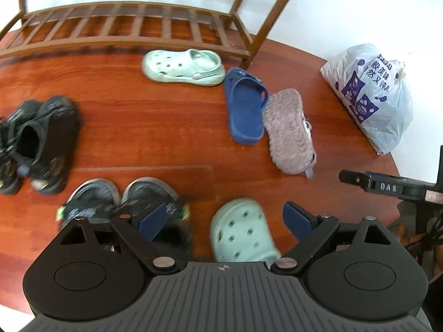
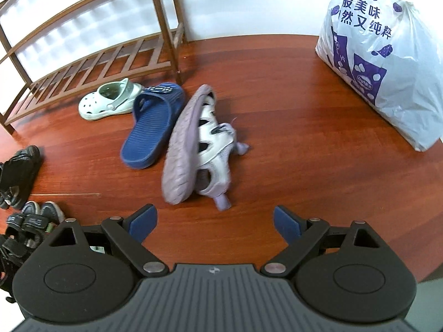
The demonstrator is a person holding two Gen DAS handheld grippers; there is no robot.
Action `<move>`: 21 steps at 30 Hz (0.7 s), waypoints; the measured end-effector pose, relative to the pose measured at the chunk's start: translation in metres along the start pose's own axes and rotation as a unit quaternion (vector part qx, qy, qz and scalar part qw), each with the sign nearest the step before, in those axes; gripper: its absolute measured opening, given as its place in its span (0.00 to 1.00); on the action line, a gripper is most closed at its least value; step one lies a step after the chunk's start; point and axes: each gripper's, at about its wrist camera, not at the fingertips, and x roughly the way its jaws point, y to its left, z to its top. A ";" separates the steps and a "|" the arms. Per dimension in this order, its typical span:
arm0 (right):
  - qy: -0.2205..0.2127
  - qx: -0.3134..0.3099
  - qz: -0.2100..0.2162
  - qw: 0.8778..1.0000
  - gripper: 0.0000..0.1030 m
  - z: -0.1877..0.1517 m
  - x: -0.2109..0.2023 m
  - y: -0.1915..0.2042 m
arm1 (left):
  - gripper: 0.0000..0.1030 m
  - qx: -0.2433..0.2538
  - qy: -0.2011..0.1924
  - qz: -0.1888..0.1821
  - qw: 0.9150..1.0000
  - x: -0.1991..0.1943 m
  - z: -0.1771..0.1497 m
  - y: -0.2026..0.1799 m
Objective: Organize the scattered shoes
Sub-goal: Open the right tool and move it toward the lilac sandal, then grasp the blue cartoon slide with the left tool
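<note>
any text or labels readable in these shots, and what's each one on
"般美味" and "然又纯粹": large purple print on the white plastic bag.
The cut-off line above it and the small print on the purple packets pictured on the bag: unreadable.
"DAS": embossed on the right gripper's black finger, seen from the left wrist.
The shoes and the rack show no readable text.

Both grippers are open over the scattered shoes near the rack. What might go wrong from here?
1. The purple sandal lies tipped on its side against the blue slipper; gripping either may drag the other.
2. The left gripper hovers between a mint clog and dark sneakers, so it could nudge the sneakers.
3. The second mint clog sits by the wooden rack, tight for open jaws.
</note>
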 end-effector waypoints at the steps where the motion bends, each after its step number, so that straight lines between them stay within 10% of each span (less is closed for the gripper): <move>1: 0.002 -0.002 0.001 1.000 0.92 0.001 0.001 -0.005 | 0.89 0.003 0.000 -0.001 1.000 0.007 0.005 -0.006; 21: 0.018 0.074 -0.013 0.997 0.93 -0.042 -0.007 -0.087 | 0.95 0.069 -0.009 -0.018 0.997 0.132 0.099 -0.074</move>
